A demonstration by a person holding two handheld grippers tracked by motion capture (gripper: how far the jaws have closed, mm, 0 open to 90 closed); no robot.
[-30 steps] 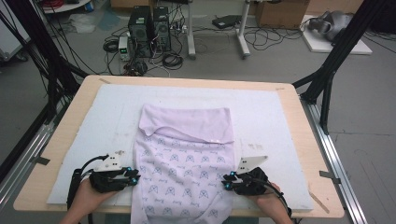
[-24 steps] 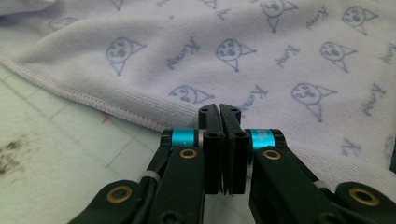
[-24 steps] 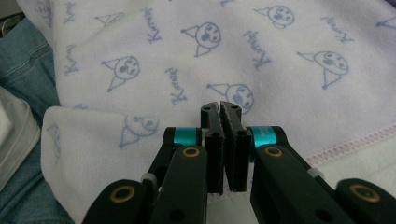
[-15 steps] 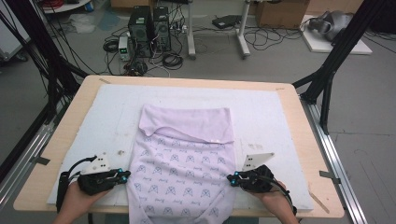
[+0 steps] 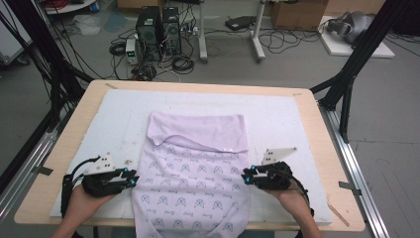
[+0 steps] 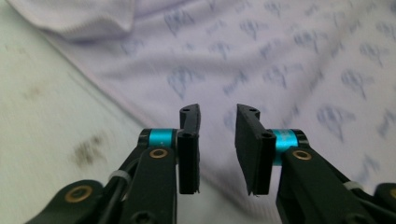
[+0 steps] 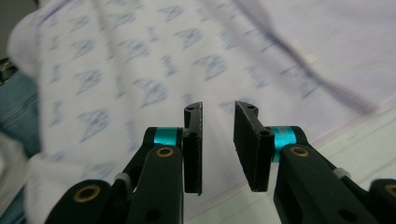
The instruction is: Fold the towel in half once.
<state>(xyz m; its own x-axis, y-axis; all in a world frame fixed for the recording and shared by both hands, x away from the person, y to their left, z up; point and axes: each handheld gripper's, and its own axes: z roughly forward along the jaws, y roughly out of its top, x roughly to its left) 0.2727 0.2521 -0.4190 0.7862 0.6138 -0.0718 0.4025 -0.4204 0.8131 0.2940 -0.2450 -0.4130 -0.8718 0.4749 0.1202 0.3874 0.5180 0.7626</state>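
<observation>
A lilac garment (image 5: 193, 173) printed with small blue figures lies flat on the white mat (image 5: 282, 124). Its far end is folded back, showing a plain side, and its near end hangs over the table's front edge. My left gripper (image 5: 132, 179) sits at the garment's left edge and my right gripper (image 5: 245, 174) at its right edge. Both have just been opening. In the left gripper view the left gripper (image 6: 218, 112) has parted jaws with nothing between them, only garment (image 6: 289, 60) beneath. The right gripper (image 7: 218, 108) stands the same over the garment (image 7: 140, 60).
The wooden table (image 5: 317, 124) carries the mat, with bare mat on both sides of the garment. Black frame posts (image 5: 346, 84) stand at the table's left and right. Computers and cables (image 5: 158, 29) sit on the floor beyond the far edge.
Both grippers, shut at the garment's side edges before, now have parted jaws and have lifted slightly away from the front edge. The garment lies as it did.
</observation>
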